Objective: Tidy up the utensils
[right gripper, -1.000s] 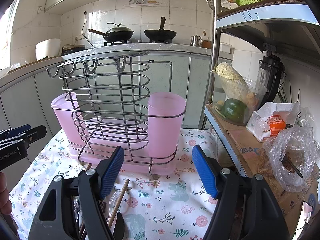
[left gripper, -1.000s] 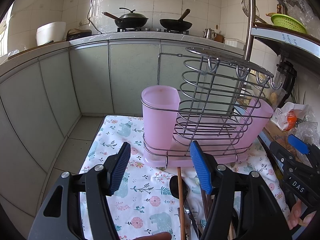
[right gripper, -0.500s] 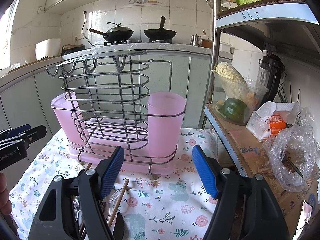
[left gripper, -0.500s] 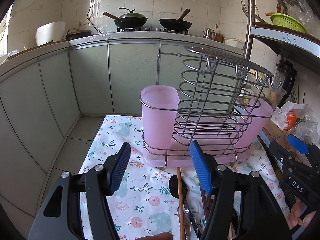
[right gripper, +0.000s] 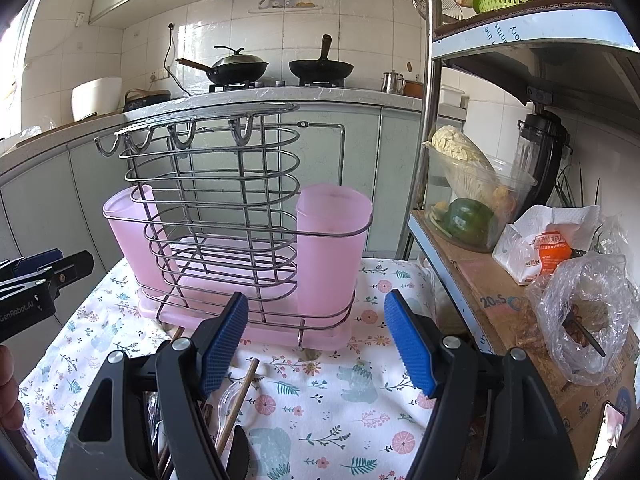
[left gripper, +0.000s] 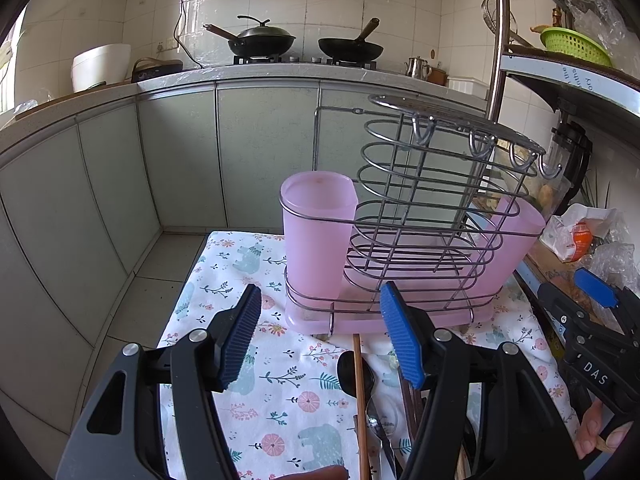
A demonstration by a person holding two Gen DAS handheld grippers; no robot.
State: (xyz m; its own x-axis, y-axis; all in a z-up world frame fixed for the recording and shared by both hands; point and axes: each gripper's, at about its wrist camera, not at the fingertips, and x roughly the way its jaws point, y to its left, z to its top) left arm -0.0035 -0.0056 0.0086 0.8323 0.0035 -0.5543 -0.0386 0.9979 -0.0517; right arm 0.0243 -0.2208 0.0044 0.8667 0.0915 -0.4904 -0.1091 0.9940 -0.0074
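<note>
Left wrist view: the left hand-held gripper [left gripper: 320,334] hangs with its blue pads spread wide and nothing between them, just above the surface [left gripper: 224,280], which wears a cloth printed with flowers and elephants; ahead stands the rack [left gripper: 420,216], a wire frame with hooks along its top, a pink cup [left gripper: 316,240] at each end and a pink tray beneath; the utensils [left gripper: 360,380] lie on the cloth just before the rack, a wooden chopstick, a dark spoon and what seems a metal spoon, though the pile is partly hidden by the pads; at the right edge the other tool shows the letters "DAS" in white.

Right wrist view: the right hand-held gripper [right gripper: 316,344] is likewise wide open and empty, near the rack's front; the same pile of utensils lies low at the left behind its left pad; the left tool at the far left reads "GenRobot.AI"; on the shelf [right gripper: 460,264] to the right a cardboard box [right gripper: 504,308] bears "20" and blue lettering too small to read; a white packet [right gripper: 540,248] carries an orange label, illegible.
</note>
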